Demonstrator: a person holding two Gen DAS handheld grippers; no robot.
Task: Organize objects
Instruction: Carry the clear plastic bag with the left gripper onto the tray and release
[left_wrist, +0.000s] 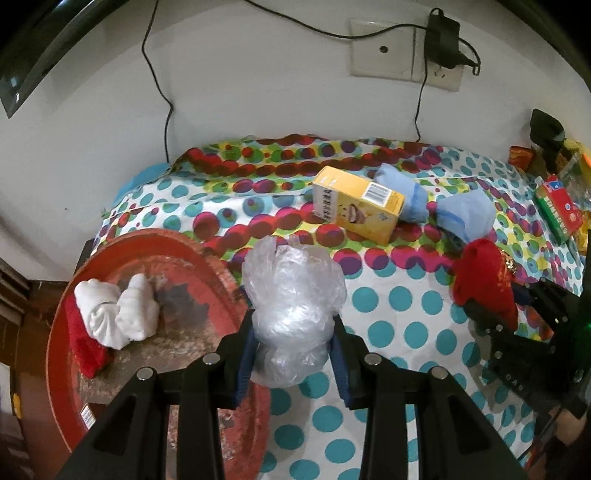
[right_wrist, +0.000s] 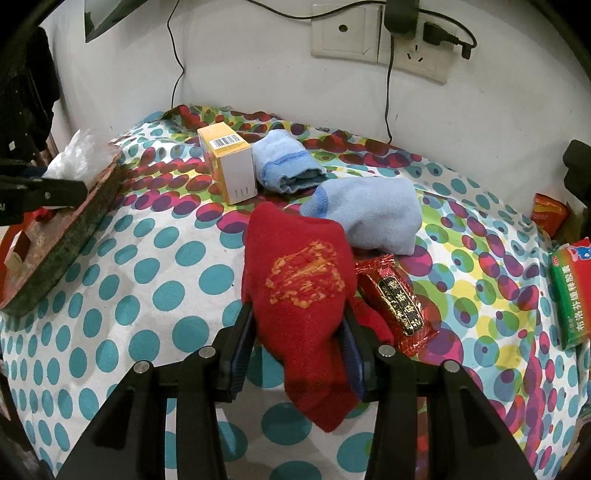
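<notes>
In the left wrist view my left gripper (left_wrist: 293, 354) is shut on a crumpled clear plastic bag (left_wrist: 291, 295), held just above the right rim of a worn red tray (left_wrist: 173, 243). A white rolled sock (left_wrist: 114, 314) and a red cloth (left_wrist: 83, 347) lie in the tray. In the right wrist view my right gripper (right_wrist: 295, 350) is shut on a red sock (right_wrist: 303, 288) with gold print, low over the dotted bedspread (right_wrist: 147, 280). A red snack packet (right_wrist: 395, 306) lies right beside that sock.
A yellow box (right_wrist: 229, 166) and two light blue socks (right_wrist: 288, 166) (right_wrist: 369, 214) lie toward the wall. A green and red box (right_wrist: 569, 295) sits at the right edge. Cables hang from the wall sockets (right_wrist: 417, 48). The tray's edge (right_wrist: 62, 229) rises at left.
</notes>
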